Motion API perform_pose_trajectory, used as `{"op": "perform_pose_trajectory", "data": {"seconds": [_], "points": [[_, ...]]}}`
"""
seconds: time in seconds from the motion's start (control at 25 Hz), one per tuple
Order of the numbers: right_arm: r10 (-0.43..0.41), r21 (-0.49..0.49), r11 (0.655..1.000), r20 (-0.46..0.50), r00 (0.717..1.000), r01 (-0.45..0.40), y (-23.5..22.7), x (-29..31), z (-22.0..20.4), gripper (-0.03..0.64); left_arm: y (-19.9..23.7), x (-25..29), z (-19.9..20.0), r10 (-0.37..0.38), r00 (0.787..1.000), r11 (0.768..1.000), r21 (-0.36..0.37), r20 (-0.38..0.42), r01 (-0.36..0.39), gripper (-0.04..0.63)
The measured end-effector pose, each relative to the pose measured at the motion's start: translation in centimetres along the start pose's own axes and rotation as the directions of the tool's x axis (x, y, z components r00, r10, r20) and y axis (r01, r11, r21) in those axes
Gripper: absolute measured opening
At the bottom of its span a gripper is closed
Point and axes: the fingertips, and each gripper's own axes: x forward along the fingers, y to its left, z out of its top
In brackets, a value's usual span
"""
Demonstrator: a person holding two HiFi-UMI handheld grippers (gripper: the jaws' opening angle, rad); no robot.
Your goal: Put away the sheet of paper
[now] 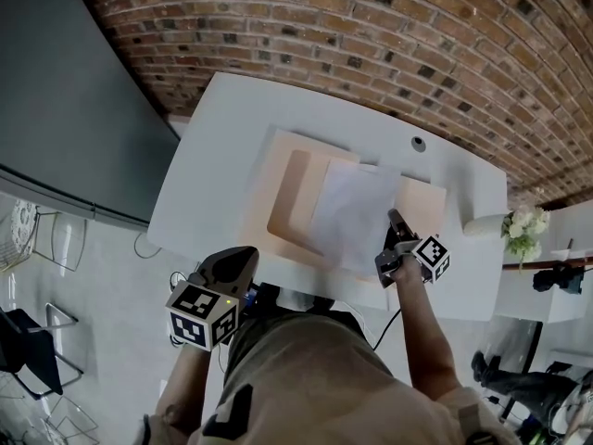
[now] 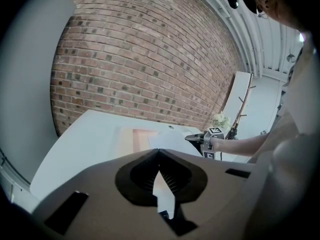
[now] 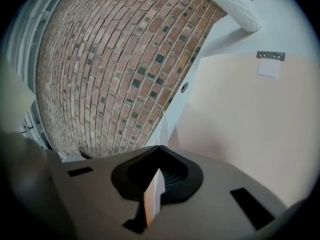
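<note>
Left gripper (image 1: 243,256) closed — right gripper (image 1: 395,217) clamped.

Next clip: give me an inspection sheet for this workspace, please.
Surface: white table, with a round port near its far edge.
Job's things: sheet of paper lies on a beige folder.
Clutter: white flowers past the table's right end.
Grippers: left gripper shut, empty, off the near edge; right gripper shut at the sheet's right edge, apparently pinching it.
Cables: thin black cable below the near edge.
Surroundings: brick wall, dark grey panel, wire chairs at left.
</note>
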Motion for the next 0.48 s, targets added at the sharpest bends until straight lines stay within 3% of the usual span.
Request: {"op": "perform_pose_trajectory", "data": {"seconds": [0.48], "points": [[-0.003, 0.014, 1.0, -0.045, 0.999, 0.004, 0.6, 2.0, -2.4, 0.023, 0.9, -0.2, 0.1, 0.004, 1.0, 1.0, -0.008, -0.004, -0.004, 0.014]]}}
